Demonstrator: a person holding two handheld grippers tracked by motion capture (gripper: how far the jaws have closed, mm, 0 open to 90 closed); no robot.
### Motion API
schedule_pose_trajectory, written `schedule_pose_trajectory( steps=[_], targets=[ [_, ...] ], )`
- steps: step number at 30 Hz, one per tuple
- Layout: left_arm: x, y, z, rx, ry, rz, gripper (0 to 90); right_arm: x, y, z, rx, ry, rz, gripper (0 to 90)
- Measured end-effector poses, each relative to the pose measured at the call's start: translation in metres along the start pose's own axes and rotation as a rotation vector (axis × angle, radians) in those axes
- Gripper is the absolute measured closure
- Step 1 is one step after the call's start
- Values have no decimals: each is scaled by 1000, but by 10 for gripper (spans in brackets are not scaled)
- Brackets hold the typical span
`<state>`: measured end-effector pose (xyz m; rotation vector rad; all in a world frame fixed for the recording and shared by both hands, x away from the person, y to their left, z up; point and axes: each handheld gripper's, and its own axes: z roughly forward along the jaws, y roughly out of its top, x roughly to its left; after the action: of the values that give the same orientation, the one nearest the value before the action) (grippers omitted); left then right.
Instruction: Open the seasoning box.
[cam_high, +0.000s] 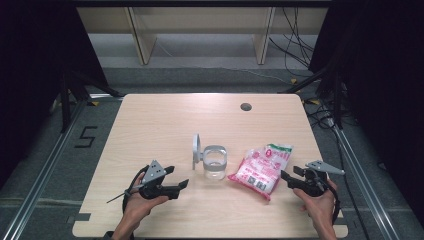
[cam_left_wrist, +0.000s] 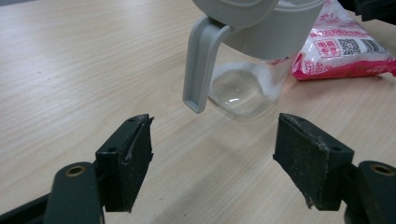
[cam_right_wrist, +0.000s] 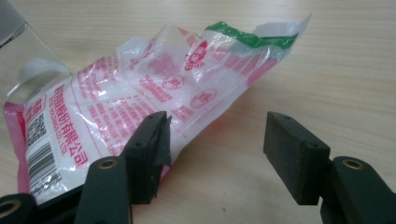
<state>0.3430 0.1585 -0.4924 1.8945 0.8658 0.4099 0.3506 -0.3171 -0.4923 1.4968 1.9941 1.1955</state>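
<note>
Both grippers' fingers released, left gripper (cam_high: 176, 186) empty, right gripper (cam_high: 286, 179) beside pink sugar bag (cam_high: 262, 166) lying on desk (cam_high: 160, 120) by open-lidded glass jar (cam_high: 215, 161); jar looks nearly empty; filling probably pending.

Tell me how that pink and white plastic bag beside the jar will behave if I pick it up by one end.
The pink and white plastic bag looks thin and crinkled, so it will likely flop and sag. White powder seems bunched toward its barcode end, so the weight may shift there. Its glossy film could slip between the pads.
</note>
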Motion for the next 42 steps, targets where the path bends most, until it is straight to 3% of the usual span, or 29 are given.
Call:
schedule_pose_trajectory(
  steps=[3,4,5,7,8,9,10,11,12,16,19,20,21,22,23,25,26,27,30,32,33,34,40,41,42],
  targets=[
    [-1,0,2,-10,-14,-7,268,-1,3,5,-1,-17,0,393],
    [0,0,1,7,-6,6,268,2,3,7,-10,-7,61,393],
    [0,0,1,2,-10,1,268,-2,4,9,0,-13,21,397],
    [0,1,1,-6,-15,3,268,-4,5,14,-6,-16,31,404],
    [0,2,1,-5,-16,7,268,-1,5,16,-5,0,79,401],
    [-1,2,2,-16,-20,-15,269,-5,7,17,5,-1,34,402],
    [0,2,1,-12,-18,-10,269,-4,8,17,17,-3,40,402],
    [1,2,1,-8,-17,-8,270,0,8,18,37,-10,80,404],
    [1,2,1,-12,-17,-13,270,-3,9,21,28,-11,33,405],
    [3,2,1,-6,-15,2,270,0,11,28,39,-7,40,415],
    [2,2,2,-7,-19,-8,277,-2,12,35,41,3,46,414],
    [2,3,3,-7,-24,-7,277,3,13,34,57,6,98,416],
    [2,3,4,-8,-25,-9,276,-2,14,36,53,14,48,417],
    [3,3,4,-5,-25,7,275,2,14,39,47,-1,88,419],
    [2,2,4,-4,-25,-13,274,-1,15,41,49,9,52,425],
    [1,3,5,-21,-53,-43,274,-1,15,45,56,-15,47,428],
    [1,3,4,-21,-51,-46,274,-1,15,48,44,-2,44,430],
    [2,4,4,-24,-54,-10,274,0,16,48,56,-8,53,431],
    [-1,5,3,-17,-55,-20,274,-1,16,53,59,-4,66,457],
    [0,6,3,-24,-68,4,274,-1,16,56,46,7,70,475],
    [0,6,4,-20,-68,5,275,-1,16,56,42,19,73,483],
    [-2,5,4,-15,-61,-19,274,0,16,57,49,15,73,494],
    [-2,6,4,-21,-72,-26,274,1,19,61,78,-3,56,559],
    [-1,6,4,-22,-73,-5,274,0,19,62,72,3,42,582],
    [-2,6,4,-18,-69,-24,274,1,19,62,71,9,48,595]
  ],
)
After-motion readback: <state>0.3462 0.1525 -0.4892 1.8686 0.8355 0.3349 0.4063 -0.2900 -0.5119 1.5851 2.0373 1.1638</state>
